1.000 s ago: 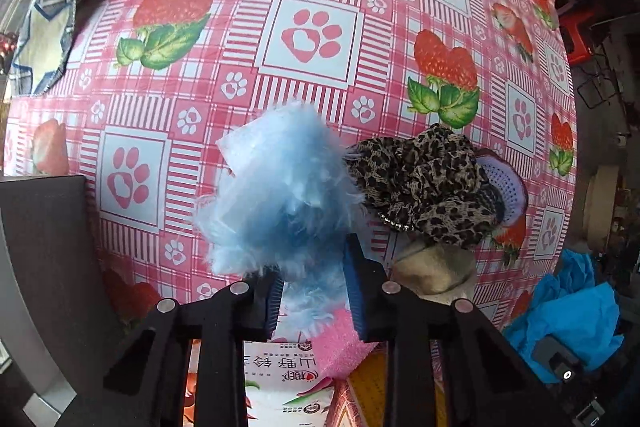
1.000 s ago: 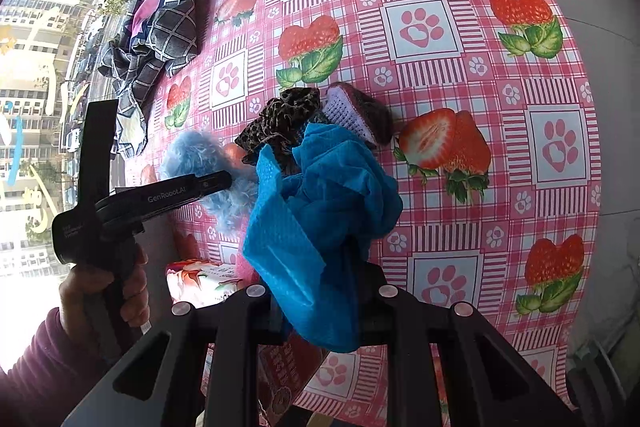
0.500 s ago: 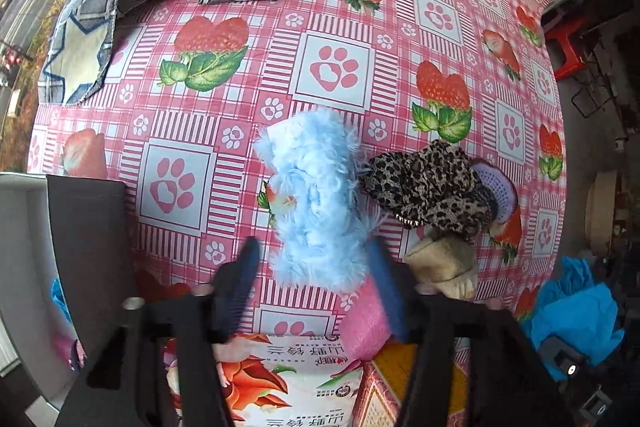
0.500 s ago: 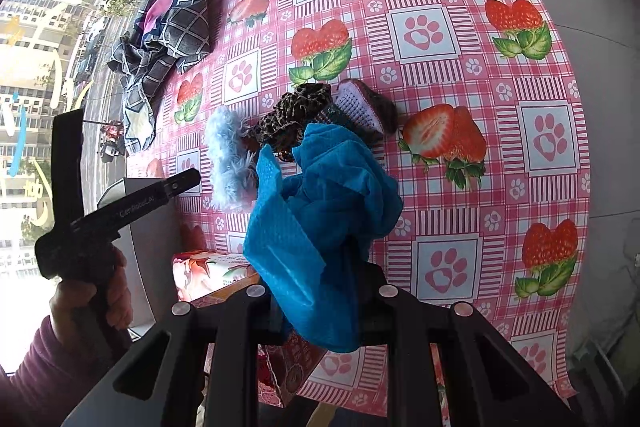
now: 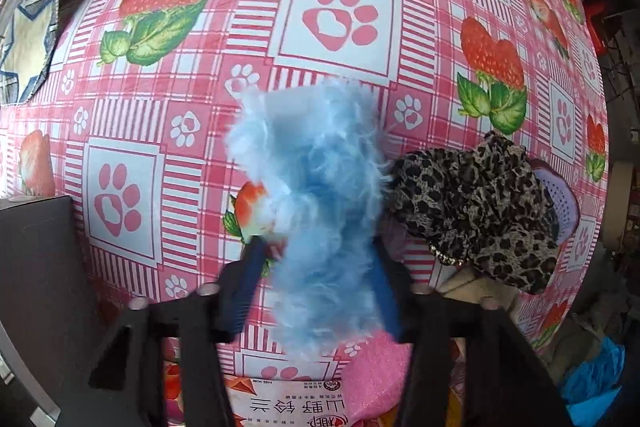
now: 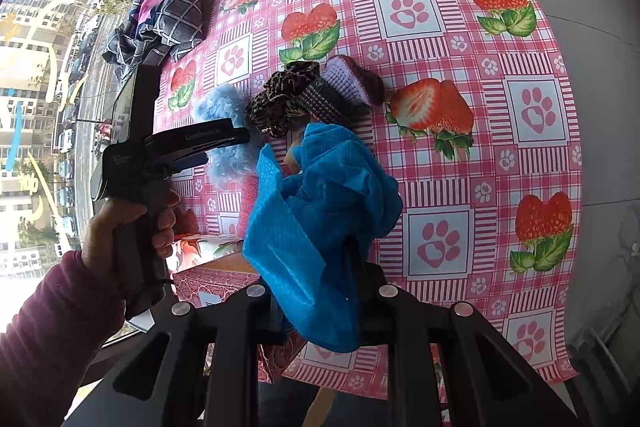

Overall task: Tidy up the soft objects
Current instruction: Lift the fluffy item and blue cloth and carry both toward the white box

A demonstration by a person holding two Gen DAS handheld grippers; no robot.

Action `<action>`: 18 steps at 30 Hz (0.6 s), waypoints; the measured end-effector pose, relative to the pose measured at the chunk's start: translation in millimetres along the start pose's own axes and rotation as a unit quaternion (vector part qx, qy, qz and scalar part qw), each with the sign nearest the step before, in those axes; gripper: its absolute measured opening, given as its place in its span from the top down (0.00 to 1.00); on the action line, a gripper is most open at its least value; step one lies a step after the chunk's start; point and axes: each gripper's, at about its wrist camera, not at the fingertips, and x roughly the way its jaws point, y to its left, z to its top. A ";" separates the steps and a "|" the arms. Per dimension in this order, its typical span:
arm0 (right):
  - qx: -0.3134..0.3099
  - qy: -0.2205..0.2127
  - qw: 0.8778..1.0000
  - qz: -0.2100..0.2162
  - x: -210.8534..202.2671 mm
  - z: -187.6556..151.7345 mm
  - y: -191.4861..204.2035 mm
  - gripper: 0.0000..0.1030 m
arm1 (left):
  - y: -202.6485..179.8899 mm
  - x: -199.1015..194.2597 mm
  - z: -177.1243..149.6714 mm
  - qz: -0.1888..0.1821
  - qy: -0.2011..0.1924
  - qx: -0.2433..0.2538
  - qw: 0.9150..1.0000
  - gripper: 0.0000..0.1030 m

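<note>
Both grippers loaded over strawberry tablecloth [image 5: 168, 155].
Left gripper [image 5: 320, 267] jaws just closing around fluffy blue piece [image 5: 316, 179]; leopard fabric [image 5: 472, 203] touching beside it. Right gripper [image 6: 320, 291] clamps blue cloth [image 6: 320, 211], blocking its view.

This looks like a room in a home, high up in an apartment block. The table [image 6: 472, 155] wears a pink checked oilcloth printed with strawberries and paw prints, the kind used on a family dining table. A crumpled grey checked garment [image 6: 168, 23] lies at its far end. Beside it a large window [image 6: 36, 75] looks down on tall residential towers, trees and a street with parked cars. A grey tiled floor [image 6: 600, 99] runs past the table.
</note>
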 end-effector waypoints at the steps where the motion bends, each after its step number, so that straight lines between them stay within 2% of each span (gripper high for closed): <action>1: 0.001 -0.001 1.000 -0.001 -1.0 -0.4 -0.8 0.78 | -1.2 -1.5 -0.8 -0.003 0.001 0.002 1.000 0.72; 2: 0.001 -0.003 1.000 -0.001 -2.2 -0.5 -1.3 0.78 | -2.4 -6.0 -2.4 -0.001 -0.008 0.007 1.000 0.76; 4: 0.003 -0.007 1.000 -0.002 -4.6 -0.4 -1.0 0.78 | -5.3 -17.8 -6.4 0.003 -0.026 0.021 0.999 0.78; 12: -0.002 -0.023 1.000 -0.004 -15.1 -0.9 9.8 0.78 | 7.6 -78.2 -38.9 0.003 -0.097 0.042 0.994 0.78; 18: -0.002 -0.028 1.000 -0.006 -19.3 -12.9 20.6 0.78 | 15.8 -106.8 -72.3 -0.006 -0.120 0.075 0.990 0.78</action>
